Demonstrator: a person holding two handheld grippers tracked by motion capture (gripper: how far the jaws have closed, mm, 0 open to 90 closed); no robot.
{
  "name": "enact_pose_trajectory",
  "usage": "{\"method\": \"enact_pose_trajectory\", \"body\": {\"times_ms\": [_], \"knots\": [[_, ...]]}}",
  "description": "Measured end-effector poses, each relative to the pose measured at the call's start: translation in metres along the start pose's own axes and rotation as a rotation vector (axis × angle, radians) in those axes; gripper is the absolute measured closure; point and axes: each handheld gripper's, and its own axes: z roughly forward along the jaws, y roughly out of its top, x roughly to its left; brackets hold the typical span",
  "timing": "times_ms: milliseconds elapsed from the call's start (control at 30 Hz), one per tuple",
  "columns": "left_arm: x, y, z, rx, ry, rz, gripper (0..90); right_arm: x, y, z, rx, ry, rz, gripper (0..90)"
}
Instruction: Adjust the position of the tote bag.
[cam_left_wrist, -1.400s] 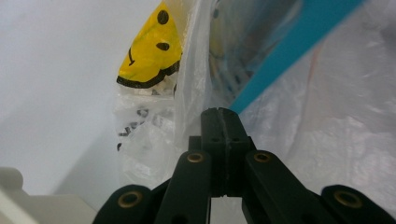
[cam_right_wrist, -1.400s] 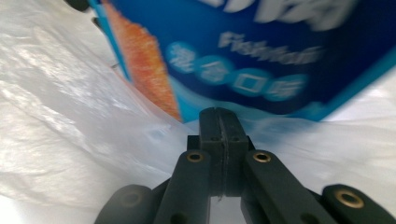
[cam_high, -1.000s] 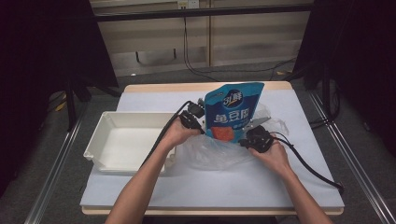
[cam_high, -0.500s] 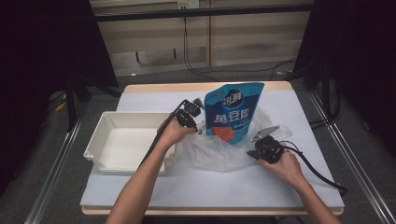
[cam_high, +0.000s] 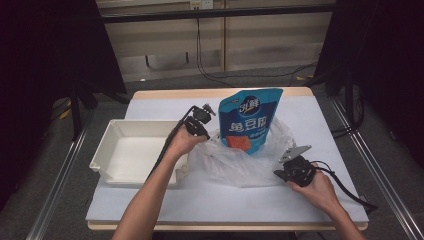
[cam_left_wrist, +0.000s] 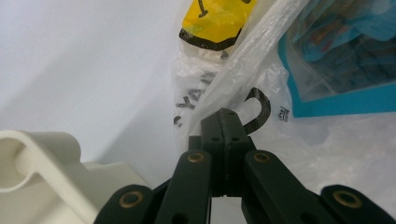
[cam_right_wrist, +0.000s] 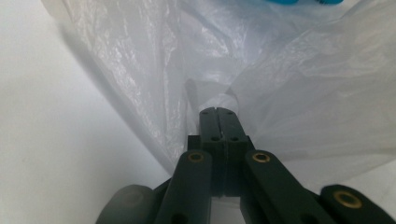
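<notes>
A blue stand-up pouch (cam_high: 252, 120) stands upright inside a crumpled clear plastic bag (cam_high: 240, 162) at the middle of the table. My left gripper (cam_high: 207, 133) is at the bag's left side, shut on a fold of the bag's edge (cam_left_wrist: 233, 79) that carries black and yellow print. The pouch's blue panel (cam_left_wrist: 336, 60) shows through the film to the right of the left gripper (cam_left_wrist: 227, 114). My right gripper (cam_high: 278, 173) is at the bag's near right corner. In its own view the right gripper (cam_right_wrist: 219, 112) is shut on the thin film of the bag (cam_right_wrist: 289, 70).
A white plastic tray (cam_high: 107, 150) sits at the table's left, right beside my left hand; its rim (cam_left_wrist: 42, 163) shows low in the left gripper view. Cables trail from both grippers. The white table top (cam_high: 320, 115) ends close behind my right hand.
My right gripper has drawn back toward the near right, pulling the bag's edge out with it. The left gripper has stayed almost in place, holding its side.
</notes>
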Motion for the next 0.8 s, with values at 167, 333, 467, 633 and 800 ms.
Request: {"method": "enact_pose_trajectory", "body": {"times_ms": [167, 333, 467, 633, 800], "knots": [[-0.004, -0.007, -0.009, -0.134, -0.063, -0.048, 90.0, -0.006, 0.006, -0.016, -0.134, 0.022, 0.095, 90.0], [-0.005, -0.016, -0.021, -0.201, -0.084, -0.037, 90.0, -0.007, 0.011, -0.038, -0.206, -0.001, 0.092, 90.0], [-0.014, -0.021, -0.037, -0.229, -0.071, 0.045, 90.0, -0.007, 0.021, -0.041, -0.223, -0.003, 0.084, 90.0], [-0.024, -0.025, -0.052, -0.29, -0.097, 0.086, 90.0, -0.01, 0.04, -0.039, -0.231, -0.001, 0.057, 90.0], [-0.036, -0.032, -0.067, -0.378, -0.096, 0.078, 90.0, -0.023, 0.053, -0.039, -0.255, -0.026, 0.071, 90.0]]}}
